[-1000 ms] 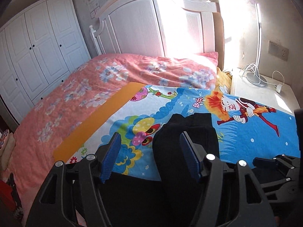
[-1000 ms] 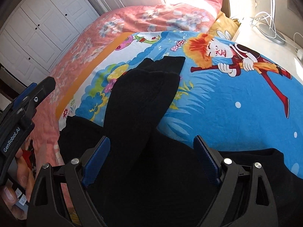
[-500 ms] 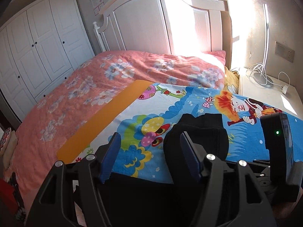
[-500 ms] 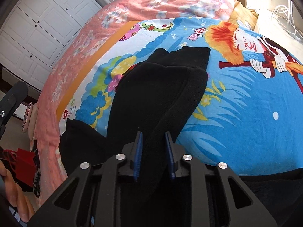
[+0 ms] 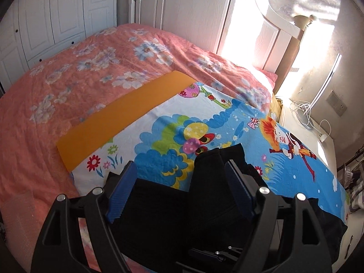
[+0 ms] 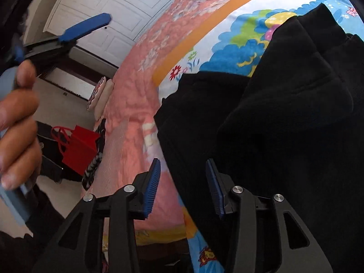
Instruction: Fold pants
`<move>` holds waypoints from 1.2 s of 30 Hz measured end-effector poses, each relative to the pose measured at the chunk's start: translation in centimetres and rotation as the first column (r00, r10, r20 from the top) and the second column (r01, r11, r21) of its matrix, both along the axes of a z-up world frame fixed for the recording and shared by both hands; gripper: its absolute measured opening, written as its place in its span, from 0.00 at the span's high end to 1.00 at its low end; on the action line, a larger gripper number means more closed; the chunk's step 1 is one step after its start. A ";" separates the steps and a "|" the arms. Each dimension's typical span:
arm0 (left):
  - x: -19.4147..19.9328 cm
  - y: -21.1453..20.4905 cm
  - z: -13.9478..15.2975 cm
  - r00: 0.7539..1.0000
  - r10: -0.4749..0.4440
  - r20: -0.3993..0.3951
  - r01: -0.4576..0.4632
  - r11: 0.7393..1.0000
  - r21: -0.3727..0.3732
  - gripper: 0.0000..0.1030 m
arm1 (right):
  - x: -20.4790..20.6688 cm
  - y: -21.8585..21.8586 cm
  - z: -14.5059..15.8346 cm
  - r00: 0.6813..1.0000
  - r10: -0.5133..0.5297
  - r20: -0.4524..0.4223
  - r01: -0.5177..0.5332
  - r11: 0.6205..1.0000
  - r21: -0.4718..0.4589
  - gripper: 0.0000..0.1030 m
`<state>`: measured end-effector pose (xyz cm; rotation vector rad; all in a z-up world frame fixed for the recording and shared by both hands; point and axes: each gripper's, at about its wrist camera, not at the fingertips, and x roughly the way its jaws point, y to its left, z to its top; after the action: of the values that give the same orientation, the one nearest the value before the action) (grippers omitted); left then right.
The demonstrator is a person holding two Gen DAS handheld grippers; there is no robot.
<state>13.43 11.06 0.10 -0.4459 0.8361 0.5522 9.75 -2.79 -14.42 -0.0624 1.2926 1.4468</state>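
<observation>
The black pants [image 5: 159, 207] lie on a bright cartoon blanket [image 5: 159, 122] on the bed, one leg folded up over the rest [image 5: 213, 166]. My left gripper [image 5: 179, 191] hovers over them with its jaws opening; the cloth lies under the gap and neither pad presses on it. My right gripper [image 6: 183, 188] is over the pants' [image 6: 284, 113] left edge near the bedside. Its jaws are opening too, with nothing pinched. In the right wrist view a hand [image 6: 16, 122] holds the left gripper, and one of its blue fingers [image 6: 84, 28] shows at upper left.
A pink floral duvet [image 5: 91, 63] covers the bed's far side, edged by the blanket's orange strip [image 5: 122, 116]. Beyond are a white headboard [image 5: 195, 16] and wardrobe [image 5: 56, 11]. A bedside table holds a lamp and cables [image 5: 304, 113]. A red bag [image 6: 77, 147] sits on the floor.
The right gripper, shut on the folded leg half a second ago, has let go and swung left to the pants' edge by the bedside. The left gripper shifted sideways and widened slightly.
</observation>
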 end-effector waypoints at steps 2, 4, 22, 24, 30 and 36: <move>-1.5 0.2 -2.0 1.000 -0.024 -0.008 0.023 0.999 -0.046 0.24 | -0.2 -5.0 1.0 0.991 -0.082 0.107 0.082 0.997 0.006 0.13; -2.1 -1.3 -4.1 0.995 -0.090 -0.034 0.089 0.996 -0.031 0.24 | 0.4 -10.5 1.6 0.982 -0.127 0.142 0.131 0.991 -0.013 0.13; 0.4 -1.9 -7.2 0.989 -0.112 -0.098 0.118 0.992 0.055 0.93 | 5.8 -45.4 -1.8 0.460 -0.711 0.532 0.887 0.401 -0.231 0.13; -5.7 2.3 -7.8 0.999 0.031 -0.011 -0.032 0.995 -0.098 0.94 | 5.6 -45.0 -1.8 0.457 -0.692 0.559 0.887 0.404 -0.225 0.13; -14.6 6.8 -13.3 0.979 0.170 0.114 -0.115 0.917 -0.381 0.64 | 3.8 -47.8 -0.3 0.379 -0.798 0.469 0.925 0.335 -0.178 0.13; -14.6 9.5 -16.5 0.949 0.262 0.173 -0.107 0.787 -0.607 0.48 | 1.8 -53.9 0.1 0.226 -0.876 0.426 0.971 0.167 -0.172 0.13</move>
<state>-1.16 20.55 -16.42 -1.1679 0.7117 0.3923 11.51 -56.68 -14.35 0.2696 1.0358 0.0051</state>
